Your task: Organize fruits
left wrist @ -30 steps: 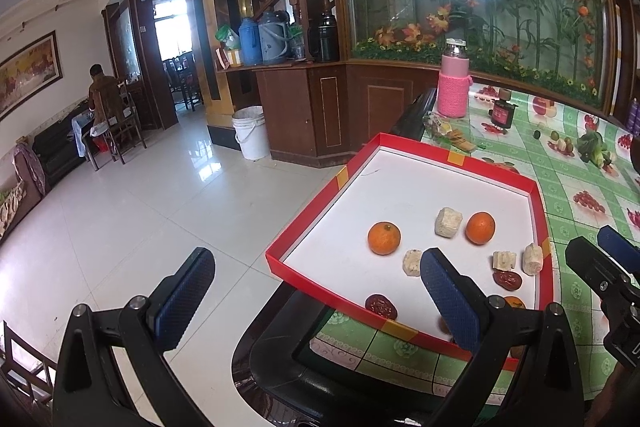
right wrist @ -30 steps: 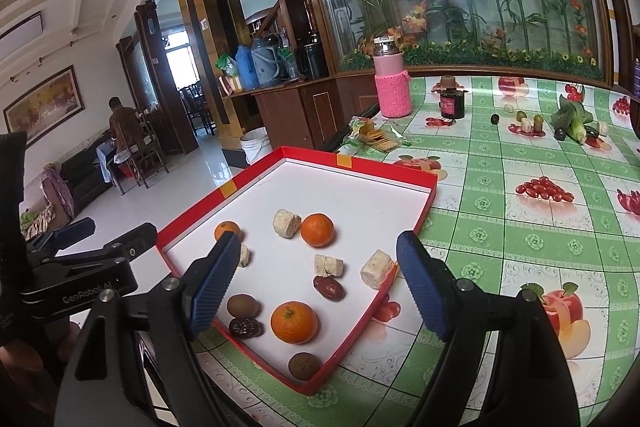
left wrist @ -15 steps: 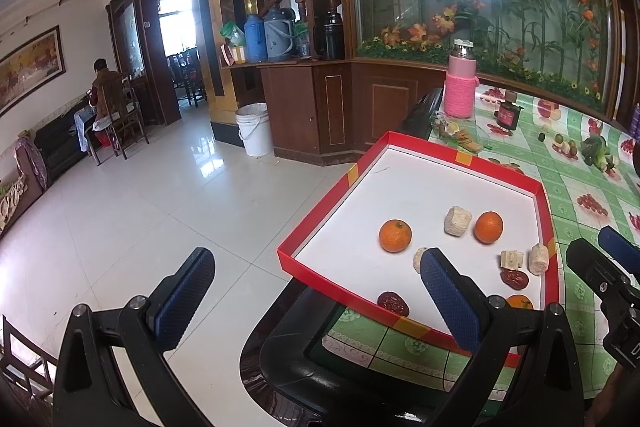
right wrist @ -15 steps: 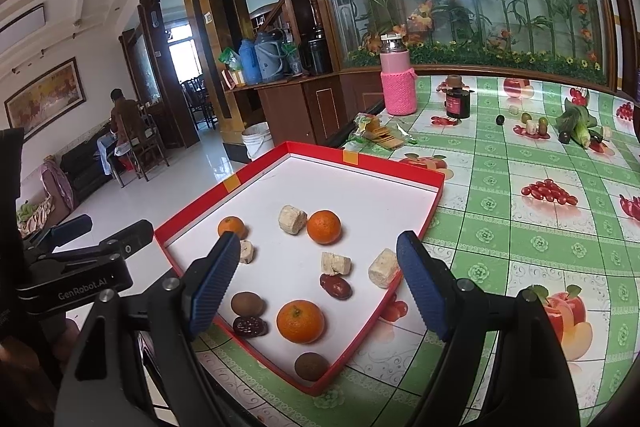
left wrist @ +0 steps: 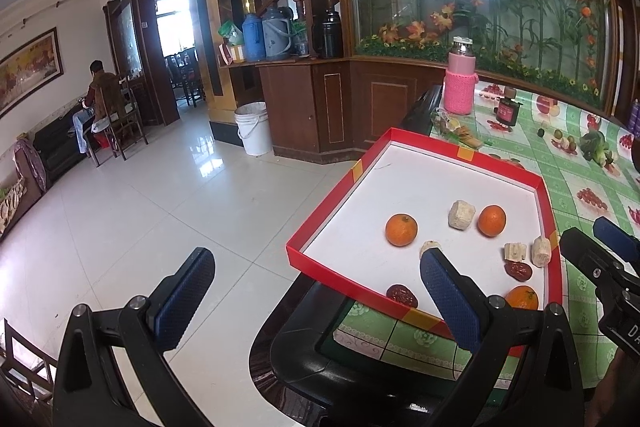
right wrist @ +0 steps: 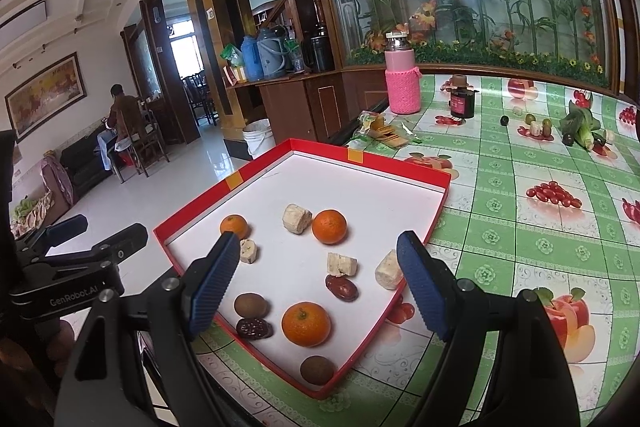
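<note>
A red-rimmed white tray (right wrist: pixel 362 161) (left wrist: pixel 332 211) lies on the table's near left corner. It holds three oranges (right wrist: pixel 306 323) (right wrist: pixel 329 225) (right wrist: pixel 234 226), two kiwis (right wrist: pixel 250 305) (right wrist: pixel 317 369), red dates (right wrist: pixel 341 287) (right wrist: pixel 253 328) and several pale chunks (right wrist: pixel 297 218). My right gripper (right wrist: pixel 318 275) is open and empty above the tray's near end. My left gripper (left wrist: pixel 316 287) is open and empty, off the tray's left edge, its right finger (left wrist: pixel 448 299) over the tray. Oranges (left wrist: pixel 401 229) (left wrist: pixel 491 220) show in the left wrist view.
A green fruit-print tablecloth (right wrist: pixel 540 227) covers the table. A pink flask (right wrist: pixel 402 83), a dark jar (right wrist: pixel 462 103), a snack packet (right wrist: pixel 380 131) and small fruits with vegetables (right wrist: pixel 580 127) stand at the far side. The tiled floor (left wrist: pixel 140 207) lies left, beyond the table's edge.
Both grippers stay open. The left view has shifted slightly, the tray sitting further right and lower. The right gripper has drawn back slightly, so the tray's fruit sits a little higher in view.
</note>
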The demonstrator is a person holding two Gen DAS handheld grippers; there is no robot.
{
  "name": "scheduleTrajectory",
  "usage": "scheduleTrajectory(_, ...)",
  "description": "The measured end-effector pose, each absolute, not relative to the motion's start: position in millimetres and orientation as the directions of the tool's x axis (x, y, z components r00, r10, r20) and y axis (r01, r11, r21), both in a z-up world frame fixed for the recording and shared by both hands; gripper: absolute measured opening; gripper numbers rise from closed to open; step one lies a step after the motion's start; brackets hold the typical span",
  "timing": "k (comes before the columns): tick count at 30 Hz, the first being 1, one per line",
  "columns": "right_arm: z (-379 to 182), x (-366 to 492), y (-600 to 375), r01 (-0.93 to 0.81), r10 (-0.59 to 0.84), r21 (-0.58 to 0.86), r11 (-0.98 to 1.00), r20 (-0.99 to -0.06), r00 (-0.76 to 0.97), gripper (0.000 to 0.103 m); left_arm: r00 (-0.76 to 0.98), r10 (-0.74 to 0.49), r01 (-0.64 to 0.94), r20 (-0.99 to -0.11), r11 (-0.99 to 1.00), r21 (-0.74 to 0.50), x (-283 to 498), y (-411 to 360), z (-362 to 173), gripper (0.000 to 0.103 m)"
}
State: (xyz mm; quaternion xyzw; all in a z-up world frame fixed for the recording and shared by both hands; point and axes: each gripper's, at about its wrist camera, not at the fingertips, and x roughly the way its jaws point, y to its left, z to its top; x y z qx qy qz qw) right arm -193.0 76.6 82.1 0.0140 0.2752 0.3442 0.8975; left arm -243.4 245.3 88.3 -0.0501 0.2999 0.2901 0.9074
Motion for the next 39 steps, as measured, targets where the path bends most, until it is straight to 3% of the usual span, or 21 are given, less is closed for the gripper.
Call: scheduleTrajectory(39,72,-193,89,-0.610,0.618,0.209,0.764,-0.508,0.600,0.082,0.658,0.465,-0.544,-0.592,0.837,0.052,-249,251,82,0.103)
